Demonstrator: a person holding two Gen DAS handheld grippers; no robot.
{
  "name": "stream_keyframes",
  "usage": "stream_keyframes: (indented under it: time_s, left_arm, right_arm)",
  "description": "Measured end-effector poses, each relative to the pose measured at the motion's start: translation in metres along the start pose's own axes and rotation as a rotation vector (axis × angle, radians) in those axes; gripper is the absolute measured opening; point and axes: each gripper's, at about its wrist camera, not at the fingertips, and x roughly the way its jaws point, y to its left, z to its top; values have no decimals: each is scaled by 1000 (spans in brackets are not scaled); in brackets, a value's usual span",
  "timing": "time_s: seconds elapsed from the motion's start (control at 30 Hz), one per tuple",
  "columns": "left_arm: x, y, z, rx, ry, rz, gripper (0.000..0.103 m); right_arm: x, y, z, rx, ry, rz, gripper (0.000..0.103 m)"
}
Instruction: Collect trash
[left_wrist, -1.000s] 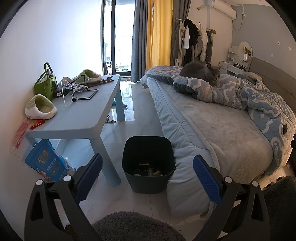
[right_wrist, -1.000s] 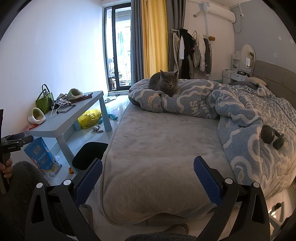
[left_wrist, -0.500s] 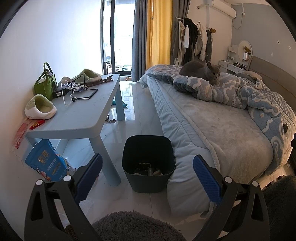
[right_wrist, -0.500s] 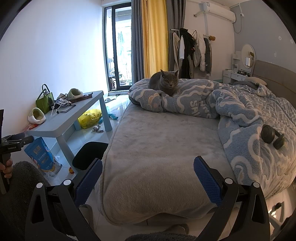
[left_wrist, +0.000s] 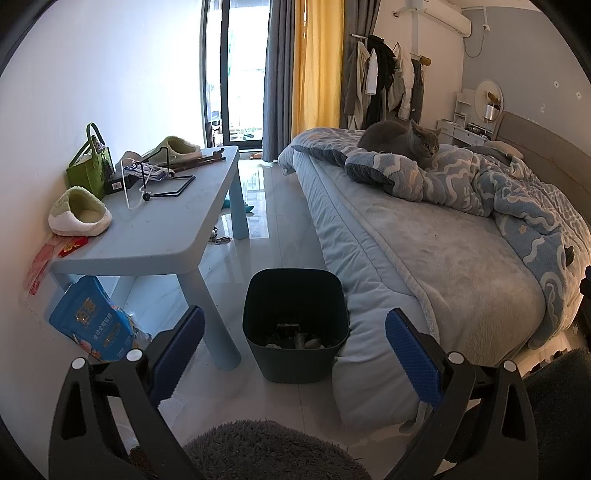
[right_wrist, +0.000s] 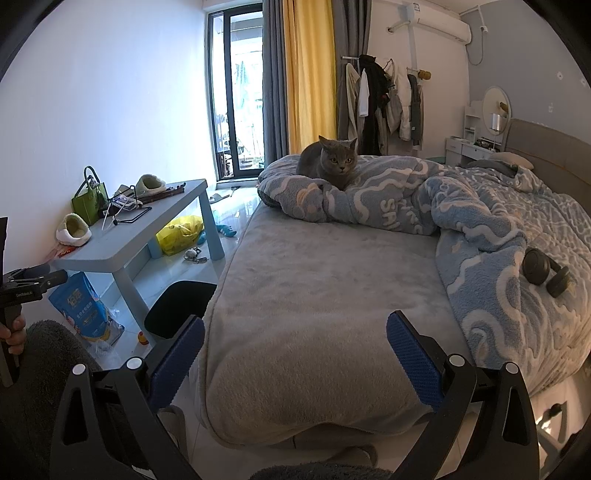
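Note:
A dark bin (left_wrist: 295, 321) stands on the floor between the blue table (left_wrist: 159, 236) and the bed (left_wrist: 424, 266), with some scraps in its bottom. It also shows in the right wrist view (right_wrist: 177, 314). My left gripper (left_wrist: 293, 350) is open and empty, held above the floor just in front of the bin. My right gripper (right_wrist: 295, 354) is open and empty, over the foot of the bed (right_wrist: 314, 295). A yellow bag (right_wrist: 181, 230) lies on the floor under the table. A blue packet (left_wrist: 92, 325) leans by the table leg.
A grey cat (right_wrist: 330, 162) sits on the rumpled blanket. Headphones (right_wrist: 545, 271) lie on the bed. Slippers (left_wrist: 79, 218), a green bag (left_wrist: 88, 170) and small items are on the table. A grey rug (left_wrist: 266, 450) is below my left gripper.
Almost nothing has moved. The cat has turned its head slightly. Both grippers hold still and stay open.

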Motion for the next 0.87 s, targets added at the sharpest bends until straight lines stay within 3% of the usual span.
stream_keyframes:
  time_s: [0.87]
  left_arm:
    - [1, 1, -4, 1, 6, 1, 100]
  right_arm:
    - [0, 1, 0, 2, -1, -1, 100]
